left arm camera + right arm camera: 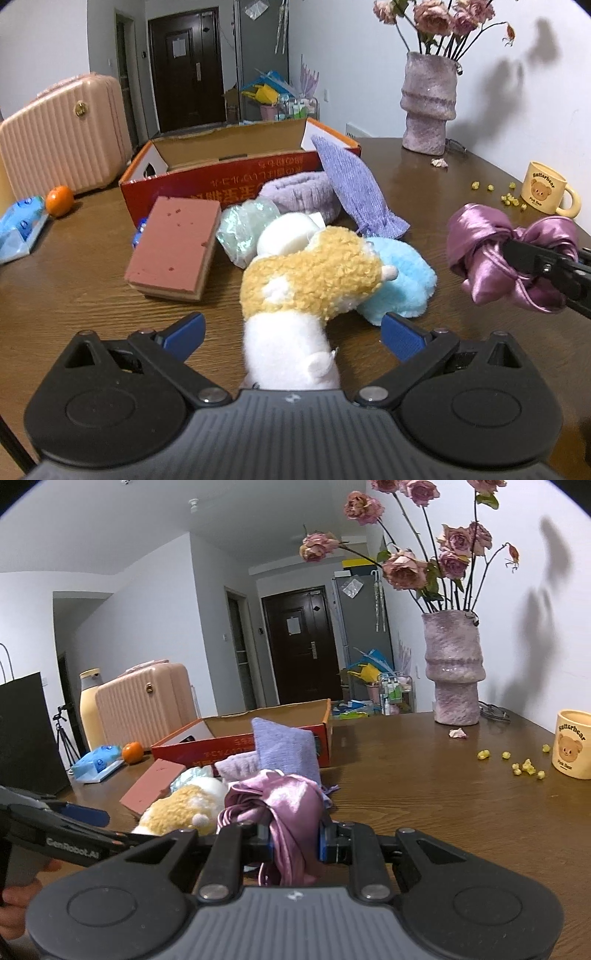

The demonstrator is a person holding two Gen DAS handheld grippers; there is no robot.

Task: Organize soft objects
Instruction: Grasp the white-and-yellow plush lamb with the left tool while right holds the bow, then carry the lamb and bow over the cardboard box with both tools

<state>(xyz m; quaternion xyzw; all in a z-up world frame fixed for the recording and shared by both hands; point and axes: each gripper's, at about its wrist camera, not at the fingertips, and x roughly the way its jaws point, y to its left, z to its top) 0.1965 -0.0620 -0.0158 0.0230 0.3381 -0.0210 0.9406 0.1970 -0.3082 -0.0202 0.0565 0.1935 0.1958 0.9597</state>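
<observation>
A yellow-and-white plush toy [306, 291] lies on the wooden table between the open jaws of my left gripper [293, 338]; the fingers do not touch it. My right gripper [295, 843] is shut on a pink satin scrunchie [284, 805], also in the left wrist view [491, 254], held above the table. Behind the plush lie a blue fluffy item [402, 284], a white round sponge [286, 236], a pale green mesh puff [245, 225], a lilac fluffy band [299, 192], a purple knit pouch [351, 188] and a pink sponge block [171, 247]. An open red cardboard box [229, 162] stands behind them.
A pink suitcase [62, 136], an orange [59, 200] and a blue tissue pack [20, 225] are at the left. A purple vase with roses [428, 103] and a yellow bear mug [546, 192] with scattered yellow bits stand at the right.
</observation>
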